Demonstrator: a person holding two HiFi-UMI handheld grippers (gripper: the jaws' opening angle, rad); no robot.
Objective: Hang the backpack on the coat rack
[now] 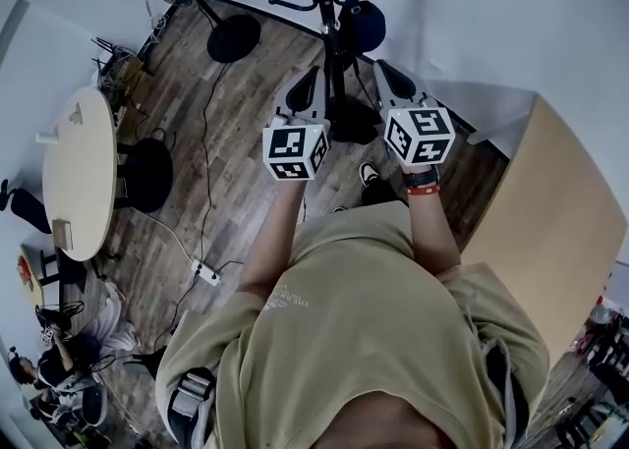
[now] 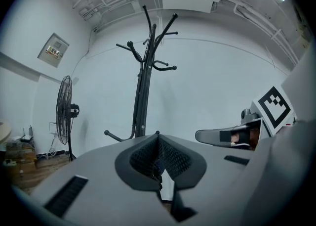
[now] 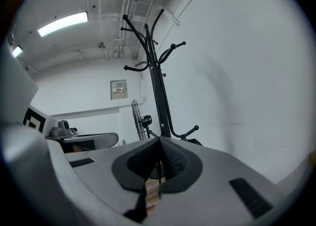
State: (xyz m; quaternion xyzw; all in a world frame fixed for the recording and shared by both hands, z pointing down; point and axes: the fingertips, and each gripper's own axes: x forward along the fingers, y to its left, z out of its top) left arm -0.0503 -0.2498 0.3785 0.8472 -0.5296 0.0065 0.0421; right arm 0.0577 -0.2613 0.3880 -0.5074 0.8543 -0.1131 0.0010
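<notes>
Both our claws are closed and carry nothing. The left gripper (image 2: 158, 134) has its two jaws pressed together at the tips, and the right gripper (image 3: 159, 139) shows the same, with only wooden boards seen through the slit lower down. We hold them side by side, raised in front of us, one at each side of the coat rack (image 1: 328, 15), near it but not touching.

The coat rack stands at the far edge of the floor (image 1: 246, 113), close to the white wall. Its black pole is upright and its curved hooks spread at the top and lower down. The backpack (image 1: 364, 25), a dark blue rounded form, hangs against the right side of the pole, beneath one hook arm. Which hook bears it we cannot tell. In the right gripper view a dark part of it shows just under a low hook.

A standing fan (image 2: 64, 112) is at the left of the rack, near the same wall. At the left edge of the floor there is a round pale table (image 1: 77, 177) with a black stool (image 1: 147, 174) just beside it. A white power strip (image 1: 204, 273) lies on the boards between the table and our body.
</notes>
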